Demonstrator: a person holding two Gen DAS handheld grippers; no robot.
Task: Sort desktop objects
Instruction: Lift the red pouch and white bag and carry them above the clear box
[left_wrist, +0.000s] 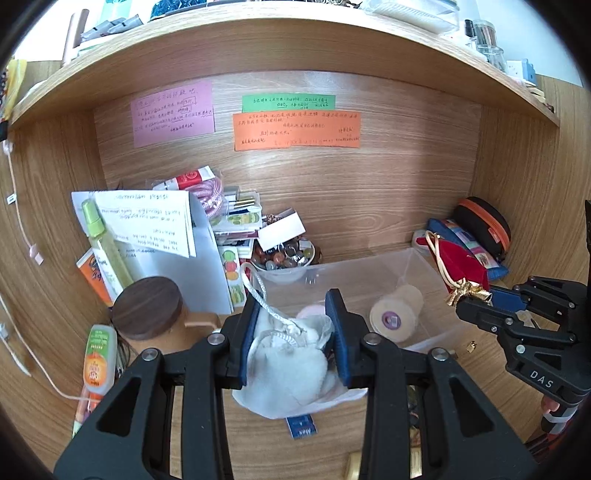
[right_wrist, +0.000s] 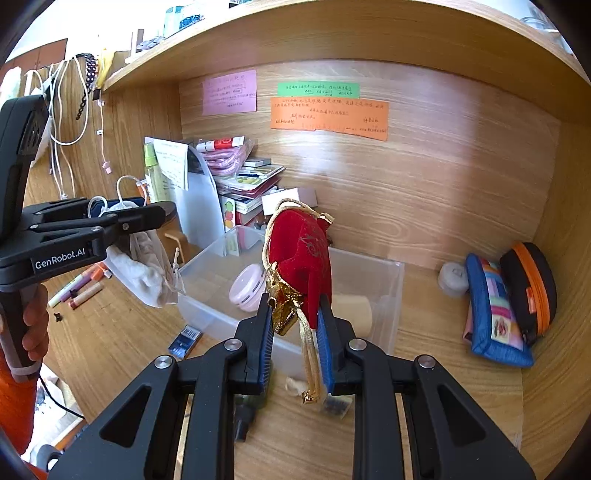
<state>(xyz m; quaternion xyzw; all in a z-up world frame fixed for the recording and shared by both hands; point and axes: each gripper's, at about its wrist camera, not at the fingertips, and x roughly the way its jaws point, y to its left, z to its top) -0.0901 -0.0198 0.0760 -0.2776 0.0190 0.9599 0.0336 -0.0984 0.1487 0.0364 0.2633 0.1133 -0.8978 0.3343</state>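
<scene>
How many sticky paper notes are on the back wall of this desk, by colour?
Pink note: 1
Green note: 1
Orange note: 1
Total: 3

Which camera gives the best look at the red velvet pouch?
The right wrist view: the red velvet pouch stands centre frame, gripped by the right gripper, its gold cord dangling. The left wrist view shows it only small near the right edge, partly behind that gripper.
</scene>
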